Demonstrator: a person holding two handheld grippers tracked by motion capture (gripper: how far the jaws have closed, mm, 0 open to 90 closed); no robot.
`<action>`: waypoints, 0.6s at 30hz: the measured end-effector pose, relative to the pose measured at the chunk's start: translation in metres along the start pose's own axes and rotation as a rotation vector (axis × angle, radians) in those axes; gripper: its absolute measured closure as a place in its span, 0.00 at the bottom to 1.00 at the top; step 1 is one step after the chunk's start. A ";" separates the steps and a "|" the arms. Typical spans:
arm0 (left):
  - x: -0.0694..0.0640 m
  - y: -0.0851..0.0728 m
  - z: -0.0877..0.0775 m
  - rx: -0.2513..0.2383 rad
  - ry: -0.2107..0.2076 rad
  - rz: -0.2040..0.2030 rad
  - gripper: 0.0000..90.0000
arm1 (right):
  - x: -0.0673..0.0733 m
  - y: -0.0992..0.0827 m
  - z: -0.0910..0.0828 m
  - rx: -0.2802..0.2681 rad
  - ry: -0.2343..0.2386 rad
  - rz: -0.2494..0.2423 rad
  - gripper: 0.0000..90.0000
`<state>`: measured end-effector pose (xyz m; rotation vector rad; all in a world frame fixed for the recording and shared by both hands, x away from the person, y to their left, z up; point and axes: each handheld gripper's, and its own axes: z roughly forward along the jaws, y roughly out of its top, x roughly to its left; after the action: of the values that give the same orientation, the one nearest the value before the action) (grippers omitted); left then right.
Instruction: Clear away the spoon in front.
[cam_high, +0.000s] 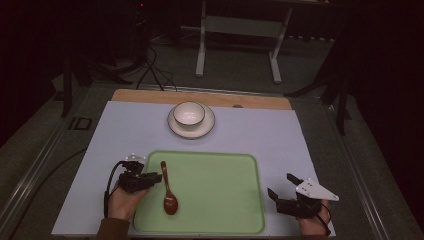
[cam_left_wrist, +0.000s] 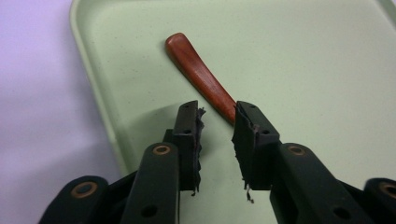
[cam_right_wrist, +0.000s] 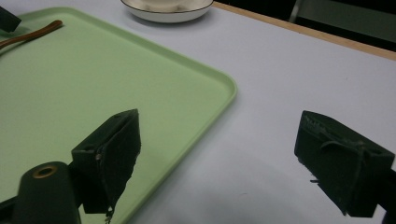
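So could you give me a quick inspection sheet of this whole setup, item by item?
Surface: pale table top with a wooden strip along its far edge.
Job's things: brown spoon lying in the green tray, near the tray's left side, bowl end toward the person.
Clutter: white bowl on a saucer beyond the tray.
Grippers: left gripper at the spoon's handle, jaws apart, not pressing it; right gripper open wide over the table by the tray's right edge.
Cables: one trails from the left gripper; more lie on the floor behind.
Surroundings: dark room, white frame on the floor.
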<state>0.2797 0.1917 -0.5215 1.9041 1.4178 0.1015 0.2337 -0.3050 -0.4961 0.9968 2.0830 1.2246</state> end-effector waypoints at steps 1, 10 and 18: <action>0.000 -0.001 -0.001 -0.009 -0.001 0.002 0.76 | 0.000 0.000 0.000 -0.001 -0.001 0.000 0.16; -0.001 -0.007 -0.026 -0.137 0.044 0.055 0.62 | 0.001 0.000 -0.002 -0.003 -0.002 -0.001 0.16; -0.003 -0.017 -0.046 -0.244 0.123 0.147 0.51 | 0.001 0.002 -0.001 -0.004 0.001 -0.008 0.16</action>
<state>0.2428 0.2144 -0.4973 1.8206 1.2786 0.4483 0.2327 -0.3038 -0.4942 0.9858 2.0826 1.2248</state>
